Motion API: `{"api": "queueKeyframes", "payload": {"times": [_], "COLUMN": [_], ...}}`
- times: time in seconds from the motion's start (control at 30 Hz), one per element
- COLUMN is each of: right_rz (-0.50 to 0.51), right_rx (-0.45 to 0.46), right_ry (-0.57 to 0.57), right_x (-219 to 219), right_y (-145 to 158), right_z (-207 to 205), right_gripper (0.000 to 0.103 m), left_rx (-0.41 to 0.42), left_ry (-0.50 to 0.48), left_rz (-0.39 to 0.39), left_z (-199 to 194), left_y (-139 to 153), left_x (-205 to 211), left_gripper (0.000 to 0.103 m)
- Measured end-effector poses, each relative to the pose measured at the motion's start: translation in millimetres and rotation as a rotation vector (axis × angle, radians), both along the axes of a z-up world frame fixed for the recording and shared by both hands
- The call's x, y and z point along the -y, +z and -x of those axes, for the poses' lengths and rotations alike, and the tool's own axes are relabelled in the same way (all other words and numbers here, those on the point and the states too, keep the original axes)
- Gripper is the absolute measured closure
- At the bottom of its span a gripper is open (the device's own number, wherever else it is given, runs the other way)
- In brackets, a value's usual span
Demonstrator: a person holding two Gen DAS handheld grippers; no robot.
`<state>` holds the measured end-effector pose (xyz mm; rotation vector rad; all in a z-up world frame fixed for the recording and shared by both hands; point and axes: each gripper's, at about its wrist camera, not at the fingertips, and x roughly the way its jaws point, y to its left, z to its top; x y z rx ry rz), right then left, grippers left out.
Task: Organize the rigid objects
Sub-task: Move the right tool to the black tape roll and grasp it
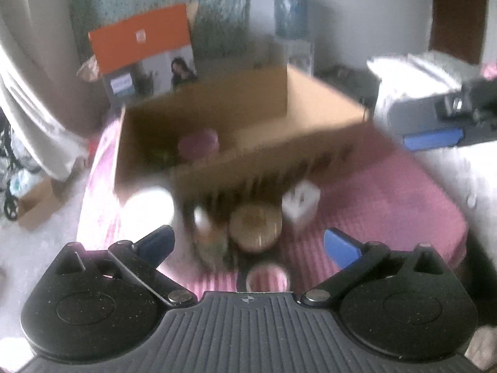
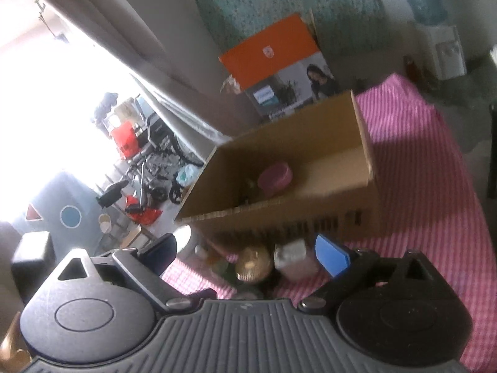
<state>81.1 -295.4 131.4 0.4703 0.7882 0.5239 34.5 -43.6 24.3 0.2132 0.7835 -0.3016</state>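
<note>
While both the left gripper (image 1: 248,242) and right gripper (image 2: 245,251) hang with jaws spread and empty, the pink bowl (image 2: 275,176) sits inside the cardboard box (image 2: 310,143), more objects just before it.

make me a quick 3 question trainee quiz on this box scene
1. True or false: the cardboard box is empty.
2. The pink bowl sits: A) in the box, B) on the pink cloth, C) in a gripper.
3. What do the left gripper and right gripper hold?

Key:
1. False
2. A
3. Nothing; both are open.
</note>
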Motion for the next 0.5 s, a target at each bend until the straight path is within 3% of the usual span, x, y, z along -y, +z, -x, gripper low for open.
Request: {"api": "queueKeyframes", "payload": {"times": [0.17, 0.27, 0.33, 0.5], "right_rz": [0.023, 0.029, 0.040, 0.073], "right_rx": [-0.074, -0.131, -0.162, -0.225], "right_ry": [0.039, 0.057, 0.074, 0.125], "right_x": [-16.4, -26.5, -34.0, -54.9], "right_y": [-26.5, -44.9, -56.8, -80.7], "right_z": [-2.5, -4.9, -6.7, -15.8], "right_gripper": [0.005, 0.011, 0.026, 0.042], "left_rx": [-0.069, -0.100, -0.122, -0.159], "left_ry": [-0.001, -0.008, -0.014, -0.036], "left_rz": [0.033, 0.026, 0.021, 0.018], "left_z": [2.5, -0.4, -0.7, -3.3], "left_y": [-23.8, -38.7, -47.8, -61.5], "left_x": [-6.6, -5.1, -2.6, -0.1], "left_gripper": [0.000, 0.001, 0.002, 0.009]}}
